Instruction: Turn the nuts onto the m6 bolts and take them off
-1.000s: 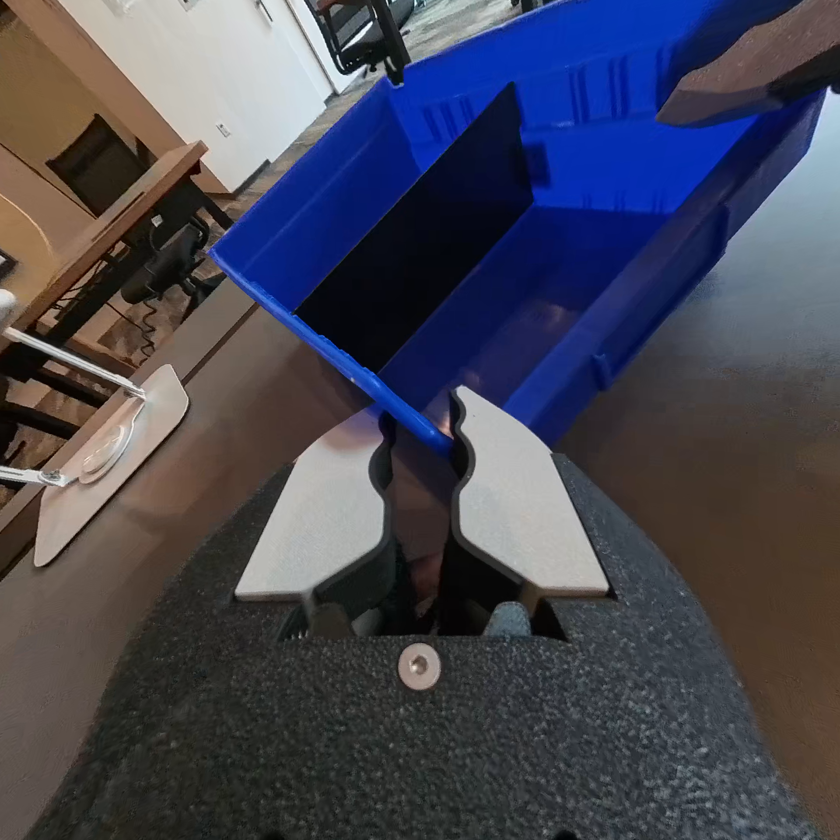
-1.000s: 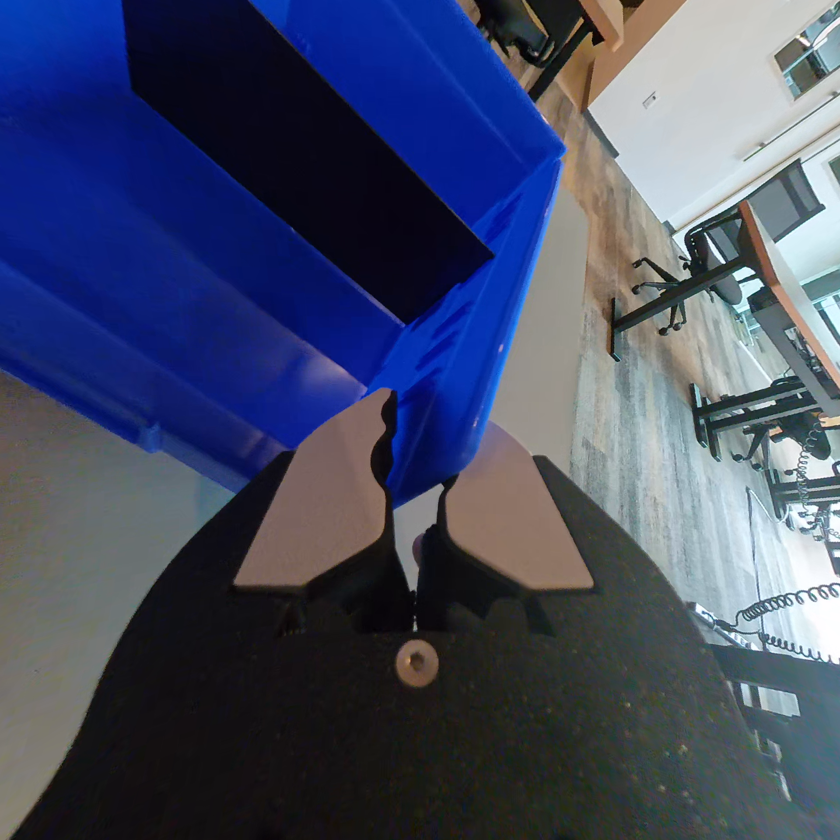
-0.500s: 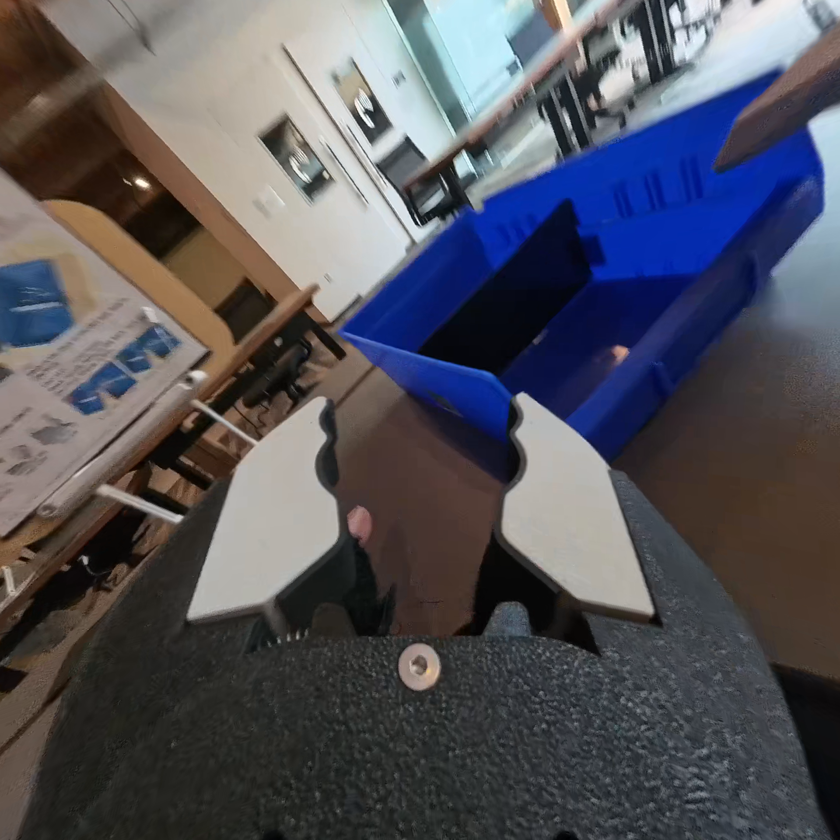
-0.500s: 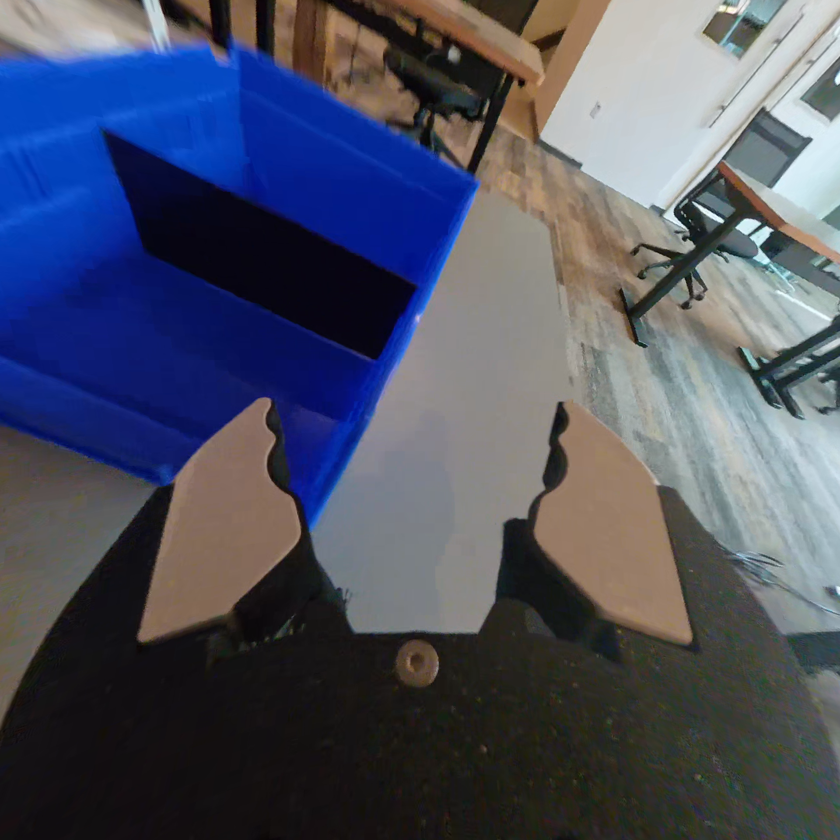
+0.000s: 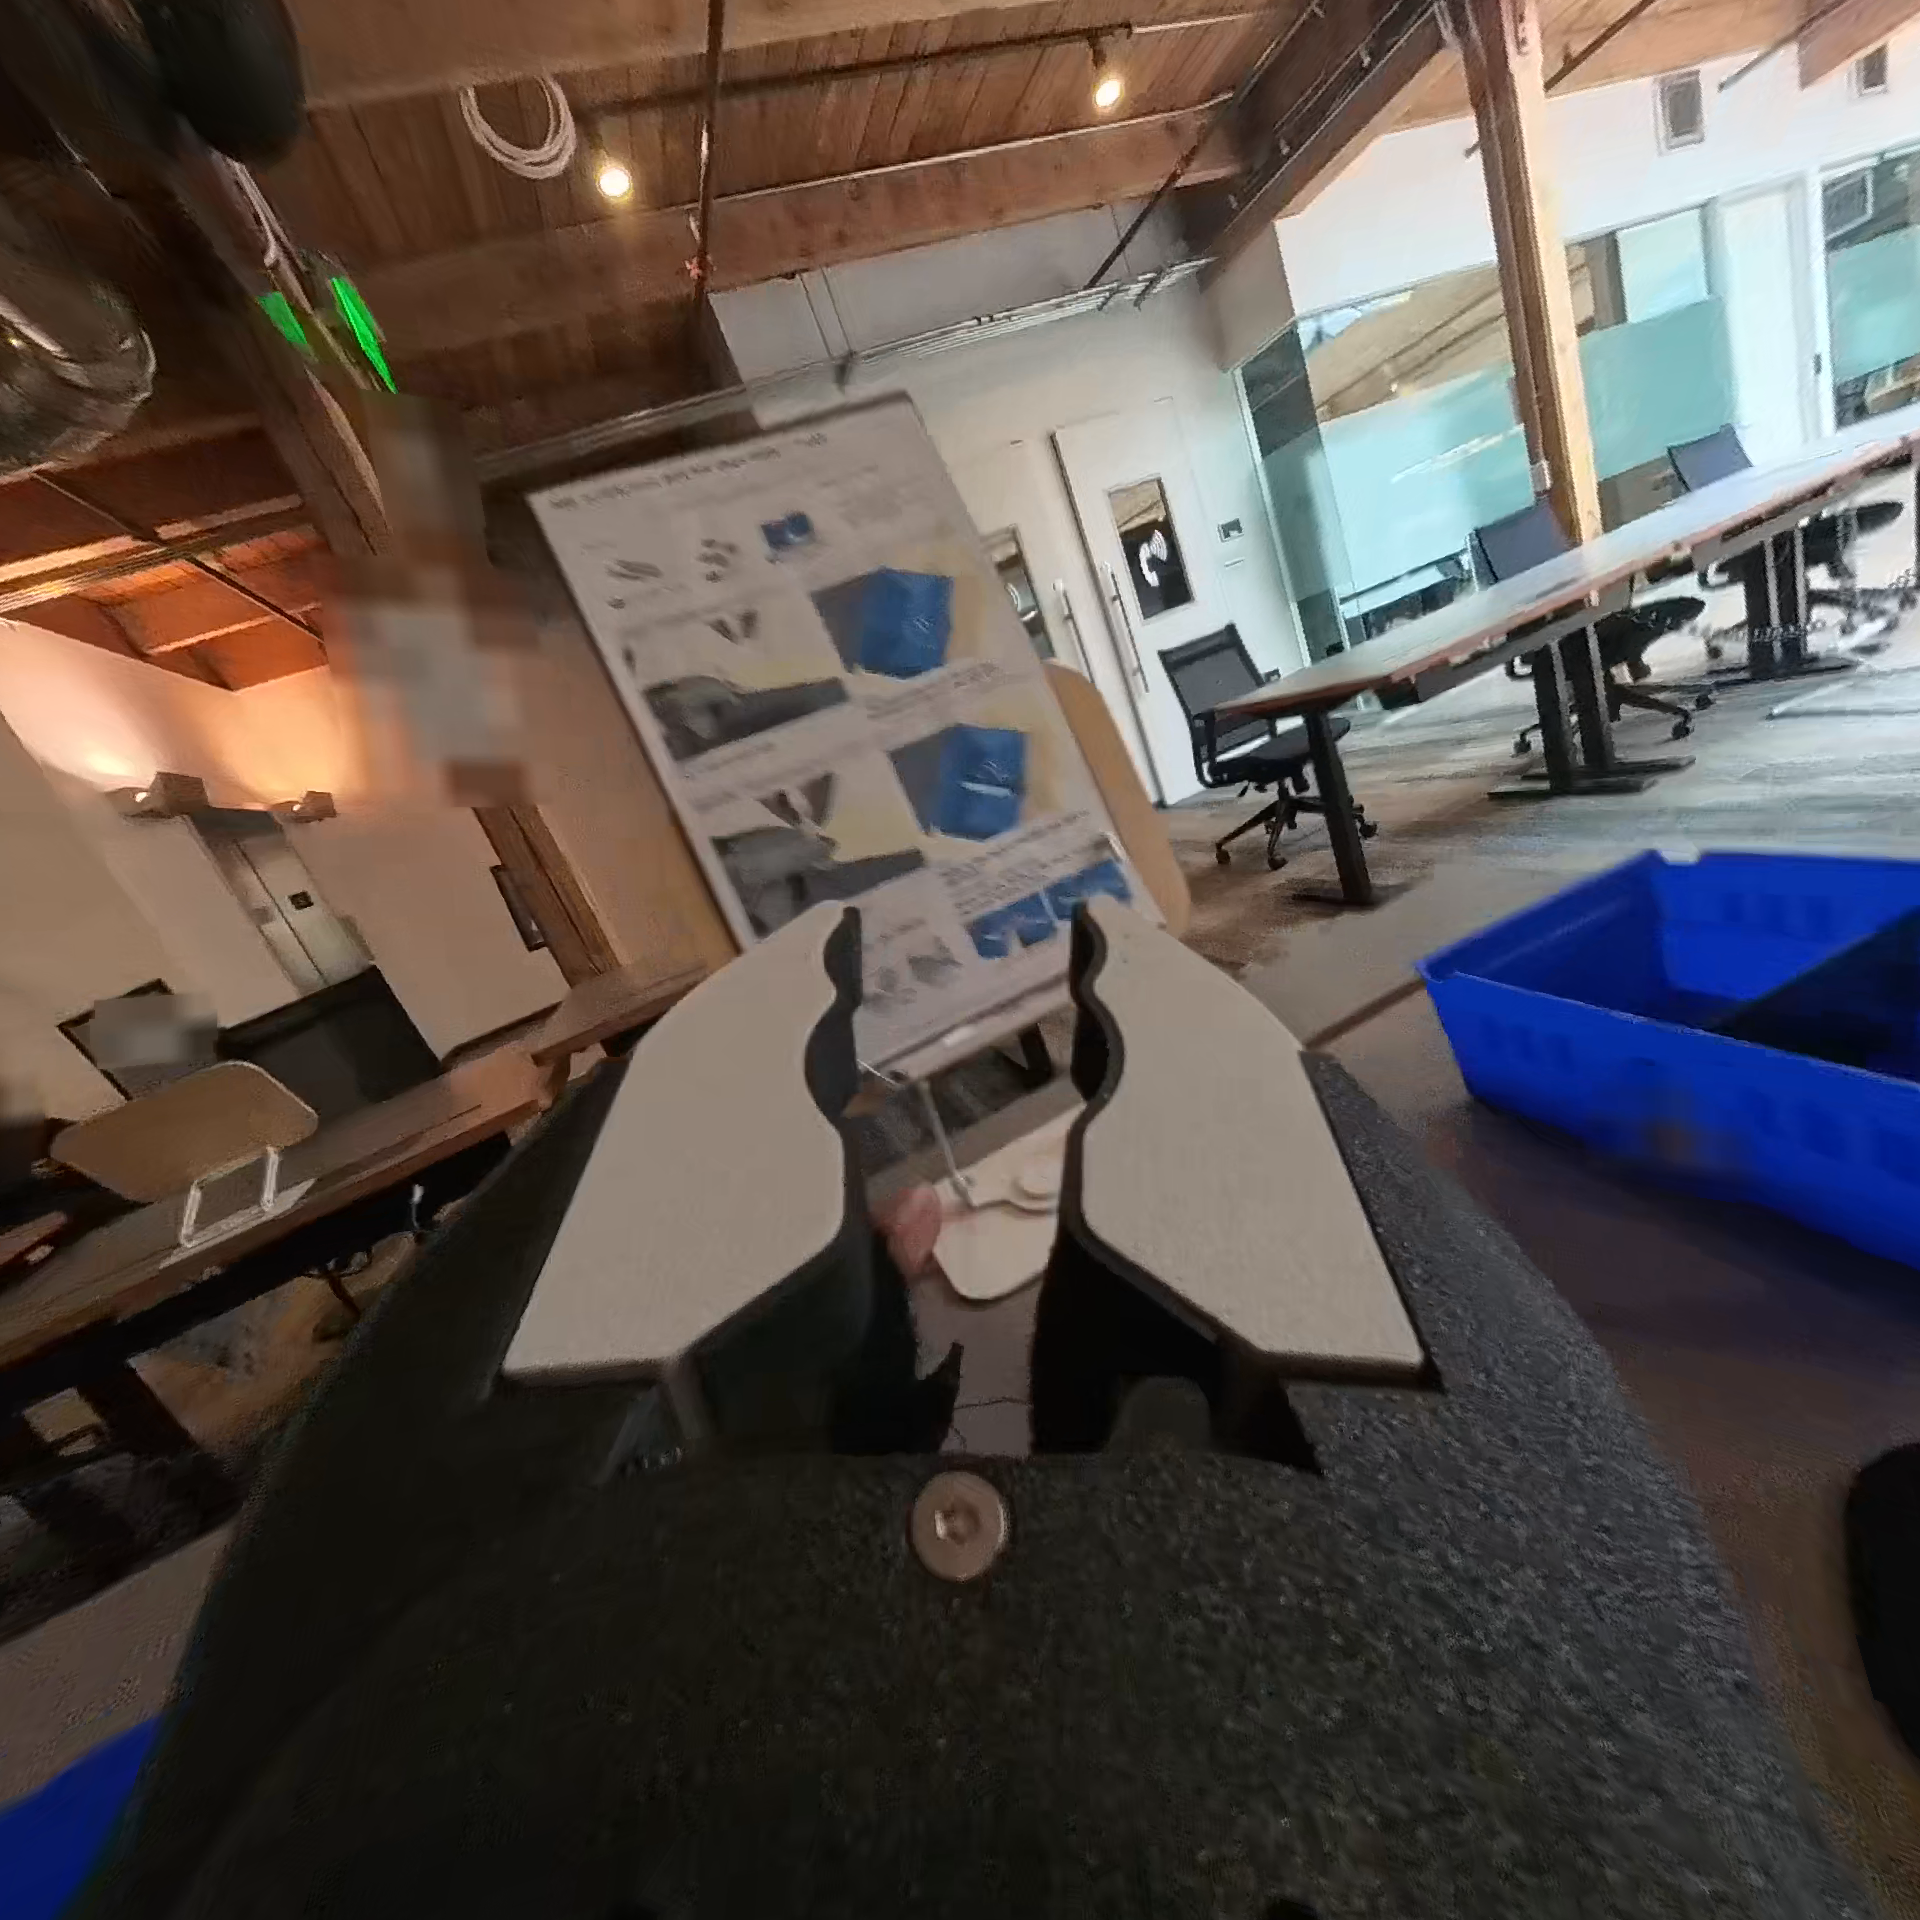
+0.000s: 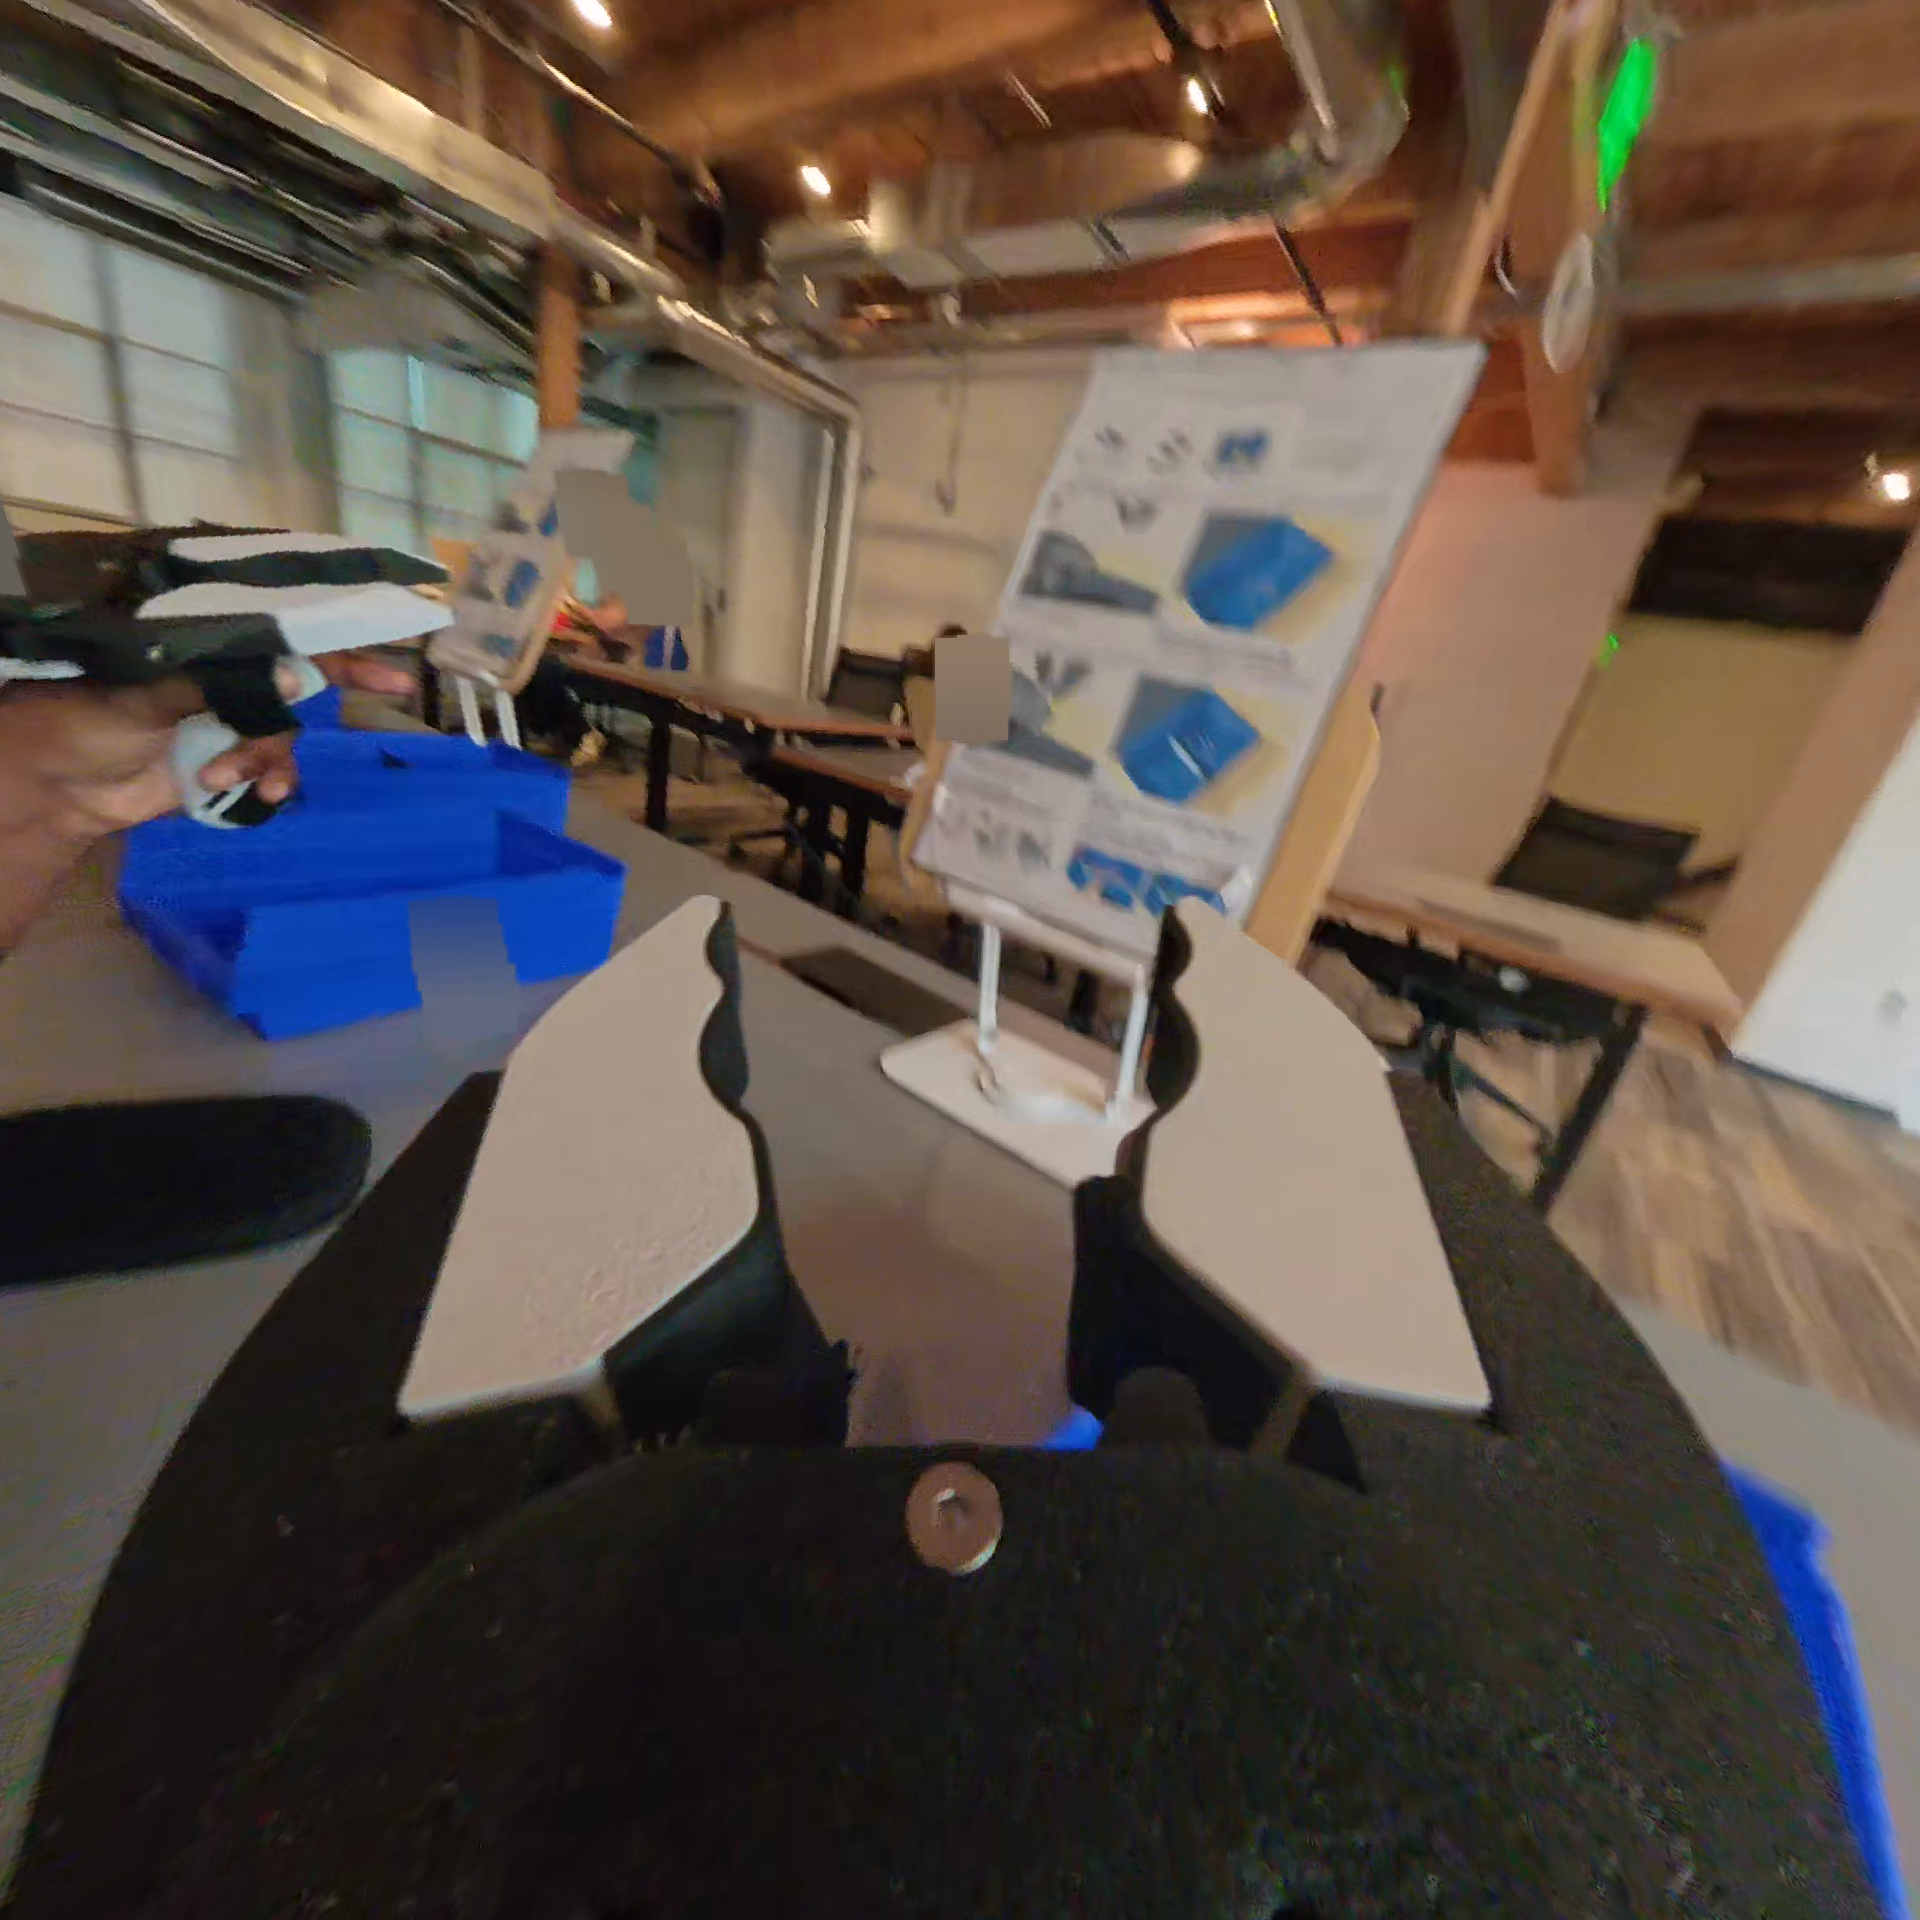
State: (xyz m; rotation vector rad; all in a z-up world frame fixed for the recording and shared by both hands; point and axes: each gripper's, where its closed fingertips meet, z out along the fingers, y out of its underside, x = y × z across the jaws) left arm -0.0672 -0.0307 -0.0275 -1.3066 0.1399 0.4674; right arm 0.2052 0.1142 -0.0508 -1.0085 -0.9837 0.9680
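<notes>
Filling the room, long wooden desks

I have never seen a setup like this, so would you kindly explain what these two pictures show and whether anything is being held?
There is no robot: a person carries a two-finger gripper in each hand, each with a camera looking along its fingers. One picture is from the left gripper, the other from the right gripper. Both stand open with nothing between the fingers. In the right view, the left one also appears at far left, in the person's hand. On the grey table sit a blue divided bin and a printed instruction sheet on a white stand. No nuts or bolts are visible.
</notes>
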